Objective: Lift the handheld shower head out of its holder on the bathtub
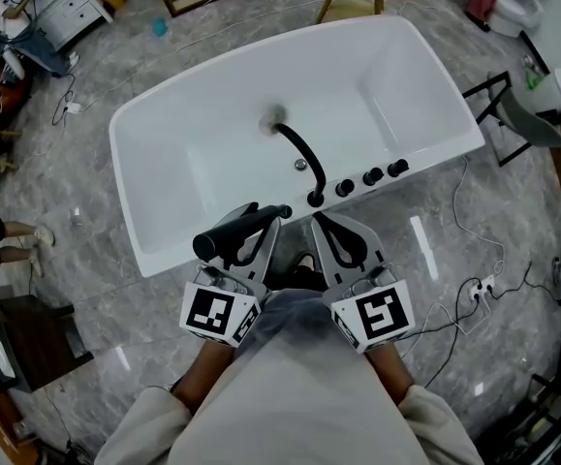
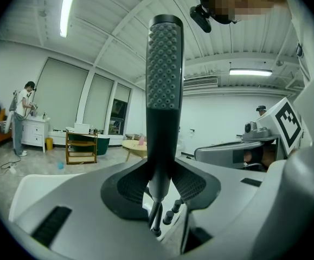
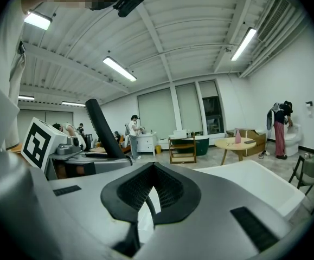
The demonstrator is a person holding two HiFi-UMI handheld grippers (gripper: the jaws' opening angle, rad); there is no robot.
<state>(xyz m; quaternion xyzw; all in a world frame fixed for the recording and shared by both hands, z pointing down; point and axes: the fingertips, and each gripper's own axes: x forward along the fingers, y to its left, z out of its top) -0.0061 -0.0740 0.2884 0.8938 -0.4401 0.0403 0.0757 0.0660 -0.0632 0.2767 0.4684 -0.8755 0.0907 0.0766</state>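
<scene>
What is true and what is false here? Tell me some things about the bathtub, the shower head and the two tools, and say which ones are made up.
1. The left tool is holding the black shower head. True.
2. The bathtub in front of the person is pink. False: it is white.
3. The right tool is holding something too. False: there is nothing between its jaws.
4. A curved black tap reaches over the bathtub. True.
5. The bathtub is full of water. False: no water shows in it.
</scene>
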